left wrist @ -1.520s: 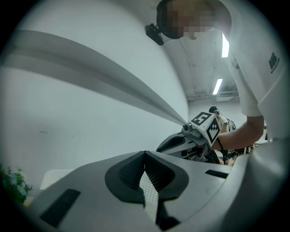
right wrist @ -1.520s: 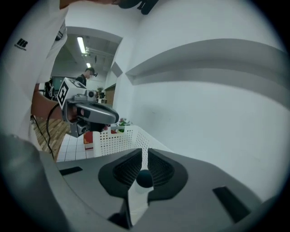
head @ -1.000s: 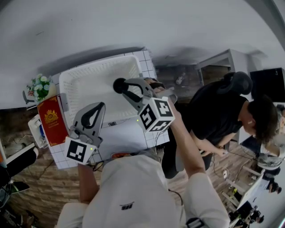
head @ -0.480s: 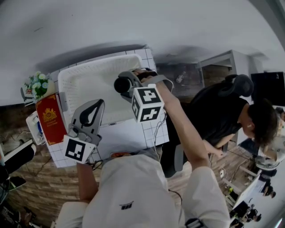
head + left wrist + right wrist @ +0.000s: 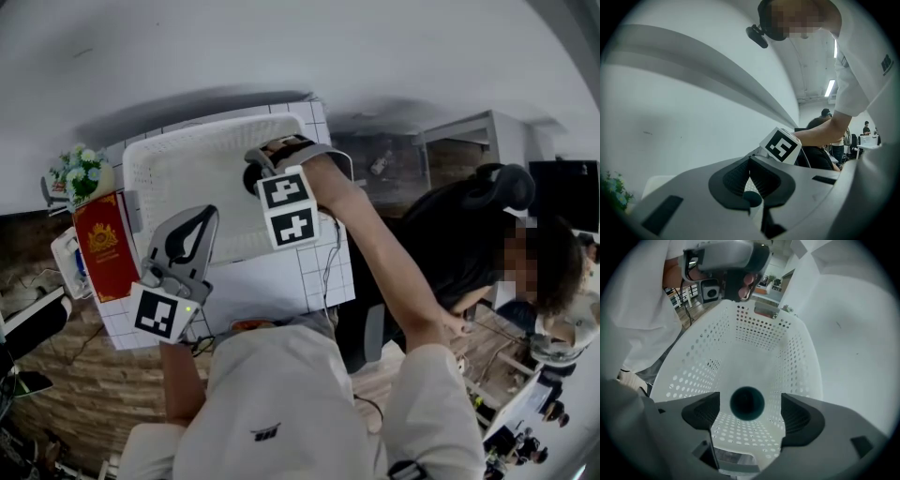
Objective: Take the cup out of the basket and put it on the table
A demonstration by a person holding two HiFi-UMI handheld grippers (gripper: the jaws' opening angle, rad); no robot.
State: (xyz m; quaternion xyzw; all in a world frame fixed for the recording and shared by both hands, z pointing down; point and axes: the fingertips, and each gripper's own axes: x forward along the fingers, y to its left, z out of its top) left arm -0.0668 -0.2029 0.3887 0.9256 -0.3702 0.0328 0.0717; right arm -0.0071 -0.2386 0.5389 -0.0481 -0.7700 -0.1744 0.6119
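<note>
A white perforated basket [image 5: 178, 169] stands on the white tiled table [image 5: 281, 281]. Inside it sits a dark round cup [image 5: 747, 403], which the head view shows as a dark spot [image 5: 249, 180]. My right gripper [image 5: 748, 412] points steeply down into the basket. Its jaws have just been opening and now stand wide on either side of the cup, with neither pad touching it. Its marker cube [image 5: 286, 211] hides the fingers in the head view. My left gripper [image 5: 208, 217] hovers over the basket's near left edge, shut with nothing in it.
A red book [image 5: 101, 246] and a small bunch of flowers [image 5: 80, 173] stand left of the basket. A person in dark clothes [image 5: 459, 234] bends over to the right of the table. A white wall rises just behind the basket.
My right gripper has tipped from nearly level to pointing down, sunk into the basket over the cup and opened its jaws. The left gripper has stayed put.
</note>
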